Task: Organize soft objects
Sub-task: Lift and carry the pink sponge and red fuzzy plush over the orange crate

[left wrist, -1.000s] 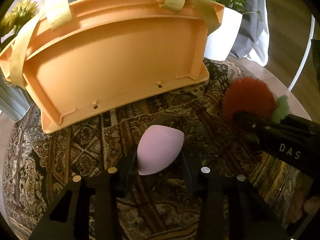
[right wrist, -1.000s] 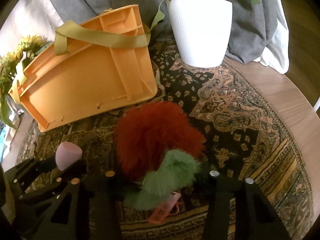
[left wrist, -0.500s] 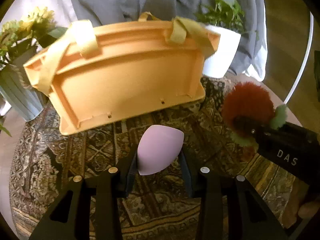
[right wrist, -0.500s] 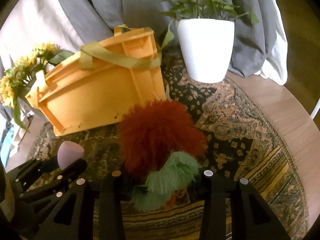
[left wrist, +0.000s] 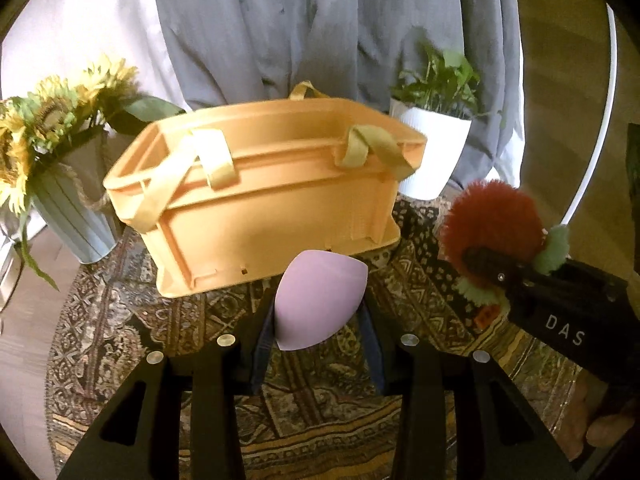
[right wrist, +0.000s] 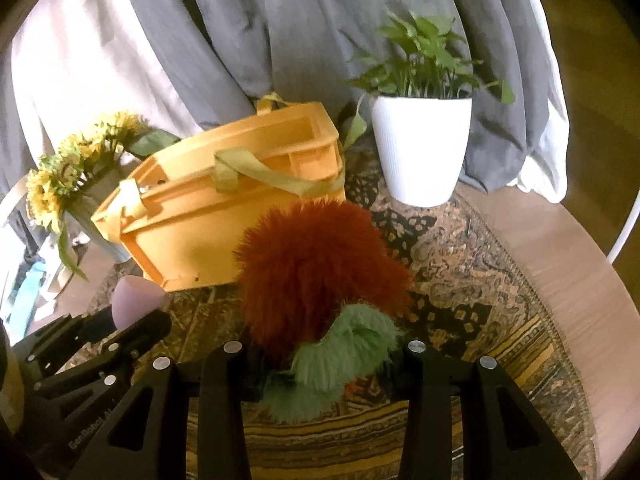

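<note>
Left gripper [left wrist: 318,308] holds pink sponge [left wrist: 320,300]; right gripper [right wrist: 320,344] holds red plush [right wrist: 316,264]

I see a round table [right wrist: 560,264] of pale wood under a dark patterned cloth [right wrist: 460,292]. On it, at the back right, a white ribbed pot [right wrist: 420,148] holds a leafy green plant [right wrist: 424,56]. At the left, a pale grey vase [left wrist: 76,216] carries yellow sunflowers [left wrist: 60,108]. Behind everything hang a grey curtain [left wrist: 320,24] and a white curtain [left wrist: 80,28].
</note>
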